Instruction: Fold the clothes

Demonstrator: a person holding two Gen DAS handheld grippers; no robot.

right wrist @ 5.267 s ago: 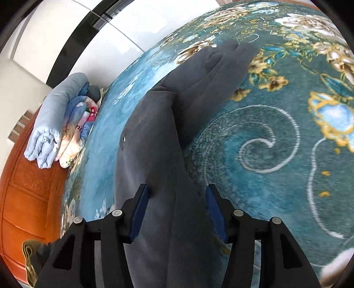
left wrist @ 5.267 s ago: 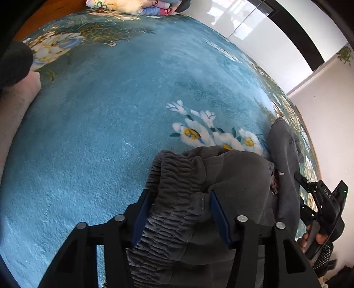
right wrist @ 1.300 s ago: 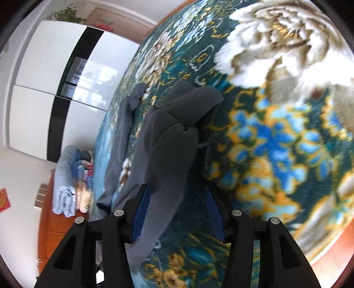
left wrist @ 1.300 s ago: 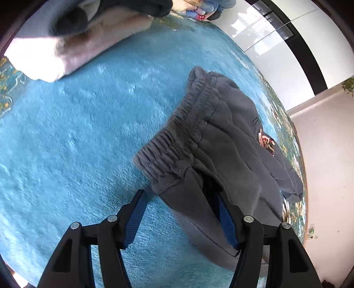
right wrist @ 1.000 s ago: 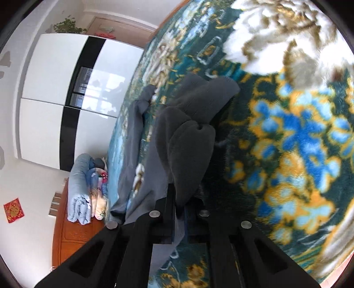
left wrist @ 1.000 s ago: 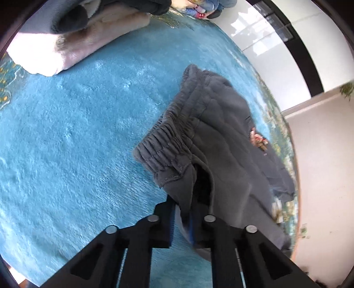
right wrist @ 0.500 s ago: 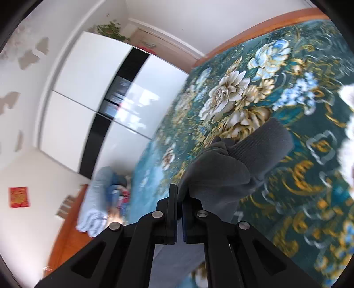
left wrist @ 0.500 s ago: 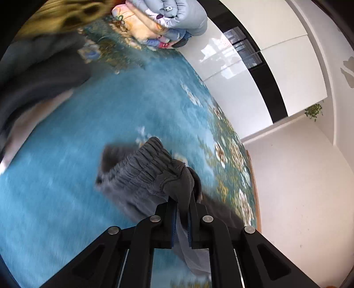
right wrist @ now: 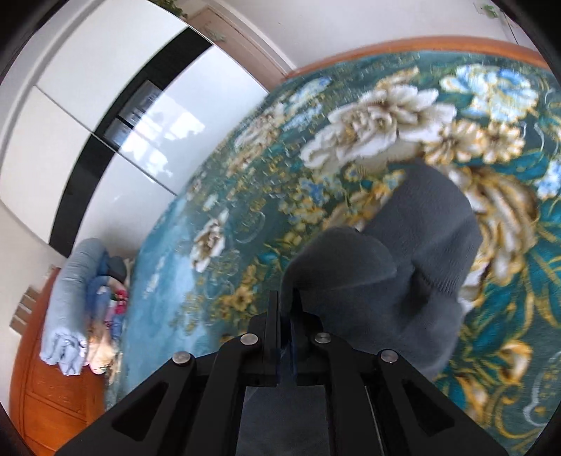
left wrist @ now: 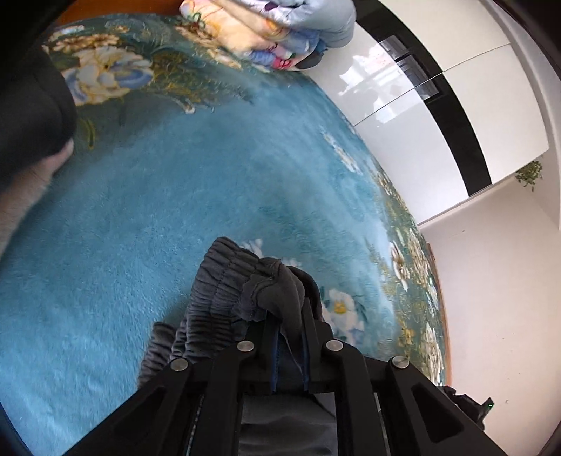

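The dark grey sweatpants [left wrist: 224,301] hang from both grippers above the blue floral carpet [left wrist: 147,196]. My left gripper [left wrist: 289,315] is shut on the gathered elastic waistband, which bunches over the fingers. My right gripper [right wrist: 285,308] is shut on the ribbed leg cuffs of the sweatpants [right wrist: 403,266], which drape to the right of the jaws. The cloth between the two ends is hidden below the grippers.
A pile of folded quilts [left wrist: 266,31] lies at the carpet's far end by the white and black wardrobe [left wrist: 431,115]; it also shows in the right wrist view [right wrist: 80,308]. A dark and pale cloth heap [left wrist: 28,133] sits at the left. A wooden floor border [right wrist: 403,45] edges the carpet.
Both grippers closed on the sweatpants about a second ago and have since lifted them off the carpet; the views have tilted up towards the wardrobe and quilts.
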